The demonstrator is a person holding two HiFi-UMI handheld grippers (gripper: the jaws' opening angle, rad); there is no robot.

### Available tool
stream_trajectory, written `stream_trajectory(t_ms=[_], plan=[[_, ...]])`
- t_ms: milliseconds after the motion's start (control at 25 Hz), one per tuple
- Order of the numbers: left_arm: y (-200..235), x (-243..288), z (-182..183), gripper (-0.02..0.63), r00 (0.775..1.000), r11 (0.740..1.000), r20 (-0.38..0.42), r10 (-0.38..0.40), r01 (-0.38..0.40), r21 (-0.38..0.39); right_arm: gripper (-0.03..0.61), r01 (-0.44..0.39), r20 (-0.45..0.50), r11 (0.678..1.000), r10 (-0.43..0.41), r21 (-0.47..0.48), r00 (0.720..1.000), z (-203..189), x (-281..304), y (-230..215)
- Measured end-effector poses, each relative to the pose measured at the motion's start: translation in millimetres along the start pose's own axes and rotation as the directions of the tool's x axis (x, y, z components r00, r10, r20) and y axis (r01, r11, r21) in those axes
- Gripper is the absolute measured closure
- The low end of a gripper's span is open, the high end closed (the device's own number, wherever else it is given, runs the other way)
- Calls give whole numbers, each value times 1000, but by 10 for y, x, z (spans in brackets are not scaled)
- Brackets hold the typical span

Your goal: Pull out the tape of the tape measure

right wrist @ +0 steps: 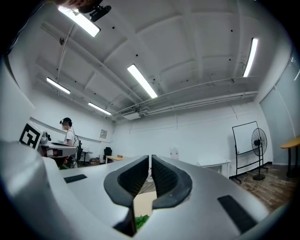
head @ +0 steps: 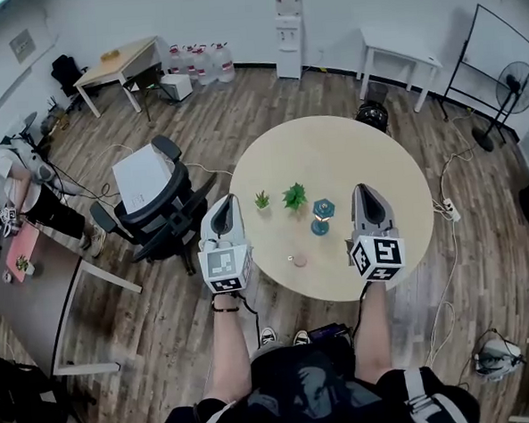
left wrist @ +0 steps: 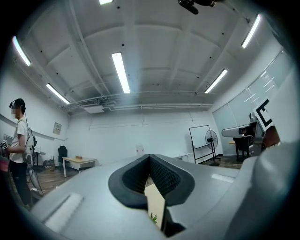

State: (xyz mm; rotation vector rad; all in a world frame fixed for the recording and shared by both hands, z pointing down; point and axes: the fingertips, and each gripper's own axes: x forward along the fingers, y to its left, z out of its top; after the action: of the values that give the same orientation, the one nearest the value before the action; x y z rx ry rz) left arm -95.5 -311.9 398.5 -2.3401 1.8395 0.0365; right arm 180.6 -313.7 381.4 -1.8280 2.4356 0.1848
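Here, on the left, a black office chair [head: 161,208] stands beside the round table [head: 350,152]. The left tongs [head: 227,201] hover at the table's left edge, their jaws pressed together with nothing between them. A small green plant [head: 262,200] and a bigger plant [head: 294,195] stand near the middle. The small round pink tape measure [head: 298,259] lies near the front edge, between both tongs and touching neither. A teal ornament [head: 322,217] stands behind it, a little to the right. The right tongs [head: 363,191] hover further right, with only a thin slit between the jaws, and they are empty.
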Motion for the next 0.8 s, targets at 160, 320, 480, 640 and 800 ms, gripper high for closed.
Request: stream_trajectory(t_ms=[160,320,480,640,800], plan=[[109,118,15,612,1000,1000,6,-17,17,-2,528,-18,-14,999,18,-34,1000,35,165,144],[181,181,-34,612,1000,1000,3,-31,31,-7,525,-22,-12,999,22,-48,1000,23,252,274],[225,233,-75,612,999,999,1,-38,38,-6,524,-18,-2,999,18,-34,1000,-8,308,318],[214,290,-110,612,999,999,0,-44,44,-6,412,-48,1,999,48,1,999,-32,352,329],[211,328,-105,612,999,999,0,-47,47,-7,298,-57,-1,998,57,9,998,-39,397,312]])
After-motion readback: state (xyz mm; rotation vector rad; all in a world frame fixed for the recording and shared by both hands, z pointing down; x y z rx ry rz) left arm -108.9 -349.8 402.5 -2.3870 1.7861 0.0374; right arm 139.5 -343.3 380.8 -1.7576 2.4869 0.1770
